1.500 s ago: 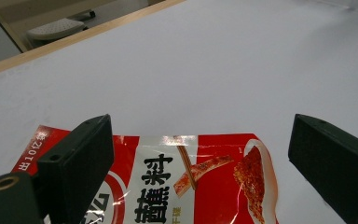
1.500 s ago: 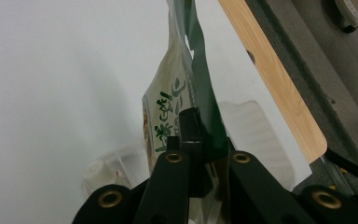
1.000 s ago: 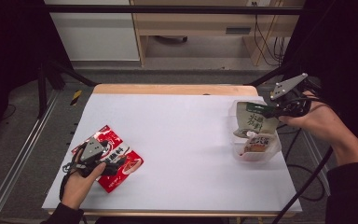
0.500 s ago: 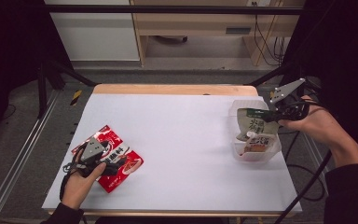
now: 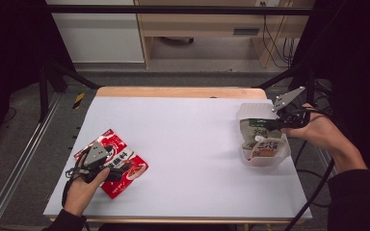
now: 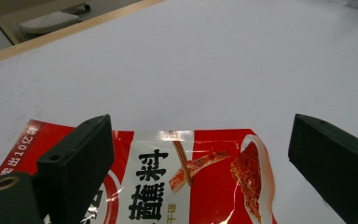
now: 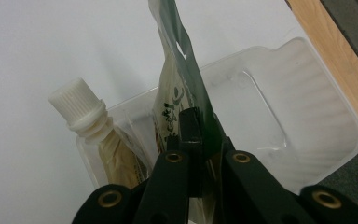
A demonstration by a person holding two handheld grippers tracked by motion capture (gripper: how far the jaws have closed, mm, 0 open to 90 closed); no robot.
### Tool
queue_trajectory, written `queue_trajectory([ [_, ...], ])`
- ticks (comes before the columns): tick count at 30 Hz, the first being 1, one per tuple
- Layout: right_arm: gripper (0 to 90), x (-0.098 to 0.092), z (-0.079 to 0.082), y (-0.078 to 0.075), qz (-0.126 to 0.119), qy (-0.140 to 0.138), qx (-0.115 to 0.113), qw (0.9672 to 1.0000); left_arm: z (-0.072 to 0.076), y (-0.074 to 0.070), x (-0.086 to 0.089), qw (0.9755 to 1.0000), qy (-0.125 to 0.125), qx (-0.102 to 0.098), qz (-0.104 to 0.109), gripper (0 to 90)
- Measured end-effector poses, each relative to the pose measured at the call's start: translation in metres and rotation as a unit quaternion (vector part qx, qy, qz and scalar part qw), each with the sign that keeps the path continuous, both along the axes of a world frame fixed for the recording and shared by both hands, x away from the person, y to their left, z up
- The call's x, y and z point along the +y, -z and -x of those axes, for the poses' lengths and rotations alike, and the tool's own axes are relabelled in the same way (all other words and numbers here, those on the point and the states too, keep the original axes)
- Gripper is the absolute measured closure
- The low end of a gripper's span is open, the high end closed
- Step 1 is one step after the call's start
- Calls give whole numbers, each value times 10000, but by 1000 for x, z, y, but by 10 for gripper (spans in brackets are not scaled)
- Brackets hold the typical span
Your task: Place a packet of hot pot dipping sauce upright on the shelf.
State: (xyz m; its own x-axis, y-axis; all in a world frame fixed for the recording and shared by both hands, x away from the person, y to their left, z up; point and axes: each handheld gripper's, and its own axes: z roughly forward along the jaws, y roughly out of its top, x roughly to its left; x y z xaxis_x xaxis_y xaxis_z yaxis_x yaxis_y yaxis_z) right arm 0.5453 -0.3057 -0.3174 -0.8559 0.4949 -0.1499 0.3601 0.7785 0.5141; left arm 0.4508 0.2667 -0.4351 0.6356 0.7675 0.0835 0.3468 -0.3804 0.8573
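Observation:
A red snack packet (image 5: 125, 168) lies flat near the table's front left. My left gripper (image 5: 116, 169) hovers just over it, its black jaws standing wide apart on either side of the red packet (image 6: 196, 186) without touching it; the left gripper (image 6: 200, 154) is open. At the right edge stands a clear plastic tray (image 5: 268, 163). My right gripper (image 5: 275, 123) is shut on the top edge of a green pouch (image 5: 259, 130) that hangs upright into the tray. In the right gripper view the right gripper (image 7: 198, 128) pinches the green pouch (image 7: 177, 70) beside a white-capped spouted pouch (image 7: 81, 109).
The spouted pouch (image 5: 264, 144) lies in the tray's near half; the clear tray (image 7: 303, 93) has bare ribbed floor at its far end. White tabletop (image 5: 192, 139) spans between both hands. A wooden table edge (image 5: 178, 91) runs along the back.
My right gripper has sunk with the green pouch, bringing it lower into the clear tray. The left gripper and red packet have not moved.

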Motion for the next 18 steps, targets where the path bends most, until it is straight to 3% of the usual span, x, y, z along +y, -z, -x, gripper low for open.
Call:
queue_trajectory([
  [10, 890, -6, 2, 6, -68, 90, 51, 9999, 0, 1, -1, 10000, 10, 33, -25, 67],
  [18, 786, -10, 3, 6, -30, 227, 107, 9997, 0, 1, -1, 10000, 14, 39, -22, 67],
])
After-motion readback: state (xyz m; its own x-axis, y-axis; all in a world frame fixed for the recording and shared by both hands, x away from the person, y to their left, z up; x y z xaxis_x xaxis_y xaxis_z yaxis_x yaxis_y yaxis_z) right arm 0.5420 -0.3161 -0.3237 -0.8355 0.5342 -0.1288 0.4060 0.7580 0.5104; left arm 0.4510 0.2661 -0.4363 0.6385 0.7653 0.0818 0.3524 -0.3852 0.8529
